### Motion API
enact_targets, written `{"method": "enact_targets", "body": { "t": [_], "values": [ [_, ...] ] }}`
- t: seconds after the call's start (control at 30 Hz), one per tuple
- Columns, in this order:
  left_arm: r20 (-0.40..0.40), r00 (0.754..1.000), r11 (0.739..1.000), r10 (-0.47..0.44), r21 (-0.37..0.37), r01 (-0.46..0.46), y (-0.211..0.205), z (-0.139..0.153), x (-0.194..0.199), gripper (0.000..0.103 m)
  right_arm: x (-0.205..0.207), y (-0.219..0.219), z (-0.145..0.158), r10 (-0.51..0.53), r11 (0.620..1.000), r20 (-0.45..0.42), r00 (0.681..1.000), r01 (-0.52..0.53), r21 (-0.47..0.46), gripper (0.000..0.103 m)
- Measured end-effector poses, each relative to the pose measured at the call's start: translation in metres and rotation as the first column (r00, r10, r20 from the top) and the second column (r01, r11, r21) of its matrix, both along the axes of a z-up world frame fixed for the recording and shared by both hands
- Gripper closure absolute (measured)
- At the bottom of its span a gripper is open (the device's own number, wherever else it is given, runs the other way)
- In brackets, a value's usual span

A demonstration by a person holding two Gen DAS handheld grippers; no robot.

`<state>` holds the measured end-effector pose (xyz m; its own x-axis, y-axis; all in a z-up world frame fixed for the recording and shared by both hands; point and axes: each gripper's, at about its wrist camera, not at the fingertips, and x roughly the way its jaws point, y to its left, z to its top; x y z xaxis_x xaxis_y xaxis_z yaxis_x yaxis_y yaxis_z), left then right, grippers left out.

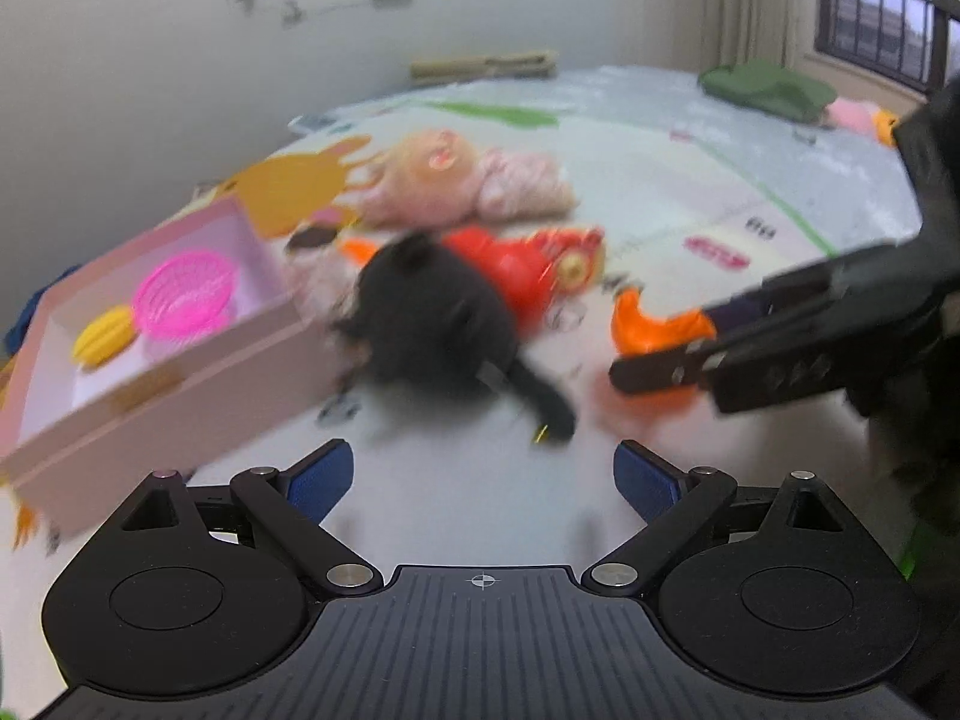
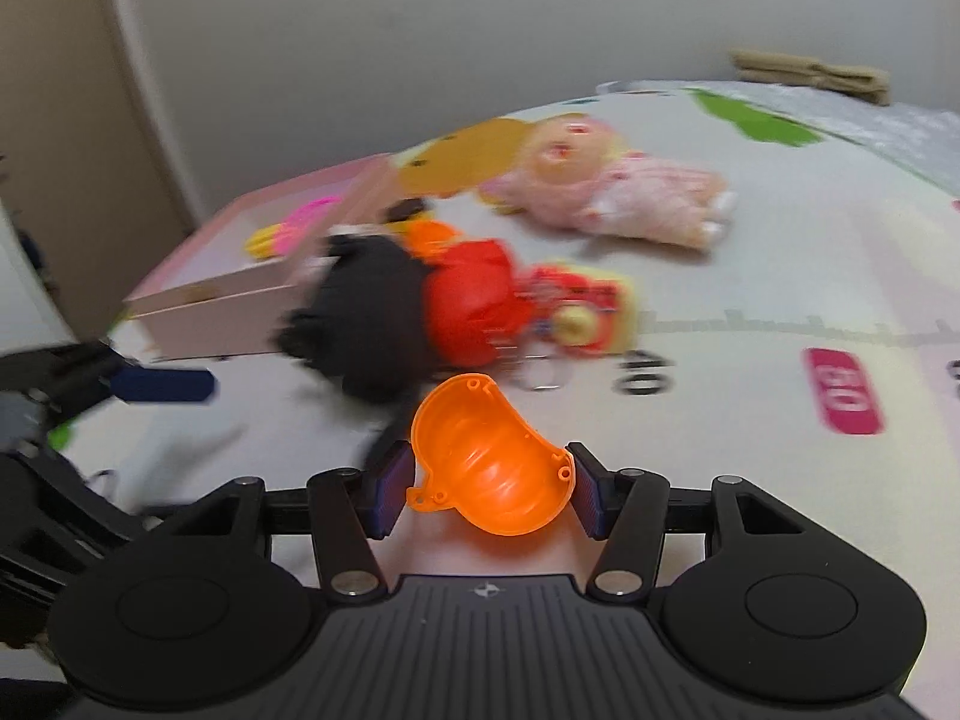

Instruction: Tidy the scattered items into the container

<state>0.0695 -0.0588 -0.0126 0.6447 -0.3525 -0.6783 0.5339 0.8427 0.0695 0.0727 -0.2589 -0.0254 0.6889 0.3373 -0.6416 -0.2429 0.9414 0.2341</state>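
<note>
My right tool [image 2: 489, 489] is clamped on an orange plastic shell [image 2: 489, 468], a hollow half piece with its open side turned up toward the camera. Both blue pads [image 2: 390, 489] press on its sides. In the left wrist view I see the same shell [image 1: 654, 327] held at the tip of the right tool, lifted a little over the play mat [image 1: 660, 168].

My left tool [image 1: 483, 480] has its fingers wide apart and nothing is between them. It hangs over a bare part of the mat, just in front of a black plush toy [image 1: 438, 318]. Behind this black toy, touching it, lies a red toy [image 1: 528, 264] with a round gold part. Farther back a doll in a pink dress [image 1: 474, 180] lies on the mat.

The pink box [image 1: 150, 324] stands to the left of the black toy, very near it. Inside the box I see a pink mesh basket [image 1: 183, 294] and a yellow ribbed toy [image 1: 105, 336] beside it. The shell is well apart from the box, on the other side of the black toy.

Both views are blurred, so small details on the toys I cannot tell. A green cloth [image 1: 768, 87] lies far back near the window.
</note>
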Motion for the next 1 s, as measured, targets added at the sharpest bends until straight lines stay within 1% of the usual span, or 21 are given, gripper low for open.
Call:
{"method": "enact_targets", "body": {
  "t": [0.1,0.17,0.23,0.3,0.37,0.4,0.47,0.57,0.63,0.7,0.73,0.77,0.8,0.83,0.9,0.97,1.0],
  "values": [
    [-0.007,1.0,0.999,0.028,0.025,-0.028,0.017,-0.003,-0.008,0.006,-0.004,0.022,0.001,0.063,0.998,-0.012,0.998,-0.063,-0.002,0.049],
    [-0.023,0.999,1.0,0.025,0.019,-0.025,0.027,-0.003,-0.013,0.006,-0.006,0.035,-0.001,0.101,0.995,-0.028,0.995,-0.101,0.001,0.048],
    [-0.033,0.999,1.0,0.011,0.004,-0.011,0.031,-0.001,-0.018,0.006,-0.009,0.042,0.001,0.125,0.992,-0.022,0.992,-0.124,0.01,0.04],
    [-0.034,0.999,1.0,-0.01,-0.011,0.01,0.028,0.001,-0.022,0.006,-0.013,0.039,0.007,0.116,0.993,0.01,0.993,-0.116,0.008,0.035],
    [-0.034,0.999,0.999,-0.035,-0.03,0.034,0.02,0.0,-0.024,0.006,-0.012,0.029,0.016,0.08,0.997,0.042,0.996,-0.08,0.009,0.032],
    [-0.037,0.998,0.998,-0.05,-0.042,0.049,0.013,0.0,-0.024,0.006,-0.012,0.021,0.021,0.044,0.999,0.063,0.997,-0.045,0.007,0.029],
    [-0.045,0.996,0.995,-0.078,-0.065,0.075,-0.002,-0.003,-0.023,0.006,-0.011,0.004,0.028,-0.037,0.999,0.09,0.995,0.037,0.001,0.027],
    [-0.056,0.995,0.993,-0.087,-0.09,0.082,-0.025,-0.007,-0.017,0.006,-0.01,-0.021,0.031,-0.156,0.987,0.097,0.983,0.158,-0.009,0.027],
    [-0.063,0.995,0.991,-0.08,-0.109,0.073,-0.038,-0.009,-0.011,0.006,-0.011,-0.033,0.029,-0.202,0.979,0.098,0.975,0.204,-0.02,0.027],
    [-0.064,0.995,0.991,-0.079,-0.11,0.072,-0.048,-0.012,-0.006,0.006,-0.011,-0.041,0.025,-0.227,0.972,0.095,0.969,0.231,-0.031,0.027],
    [-0.061,0.995,0.993,-0.075,-0.098,0.069,-0.052,-0.015,-0.005,0.011,-0.011,-0.045,0.022,-0.235,0.971,0.09,0.968,0.238,-0.032,0.027],
    [-0.056,0.996,0.995,-0.065,-0.076,0.061,-0.056,-0.017,-0.004,0.031,-0.011,-0.048,0.02,-0.24,0.969,0.086,0.967,0.243,-0.032,0.027],
    [-0.056,0.997,0.997,-0.053,-0.055,0.05,-0.058,-0.019,-0.002,0.038,-0.01,-0.05,0.018,-0.244,0.968,0.083,0.966,0.247,-0.035,0.027],
    [-0.061,0.997,0.998,-0.04,-0.042,0.038,-0.058,-0.021,0.0,0.043,-0.009,-0.051,0.017,-0.244,0.968,0.084,0.966,0.248,-0.041,0.027],
    [-0.062,0.998,0.999,-0.021,-0.042,0.019,-0.054,-0.022,0.001,0.047,-0.004,-0.049,0.013,-0.234,0.969,0.094,0.968,0.24,-0.063,0.027],
    [-0.066,0.998,0.999,-0.008,-0.048,0.004,-0.049,-0.021,0.003,0.057,0.004,-0.044,0.011,-0.214,0.971,0.105,0.971,0.223,-0.081,0.027],
    [-0.069,0.998,0.999,-0.002,-0.051,-0.002,-0.047,-0.021,0.004,0.058,0.009,-0.04,0.01,-0.202,0.974,0.109,0.973,0.212,-0.084,0.027]
  ]
}}
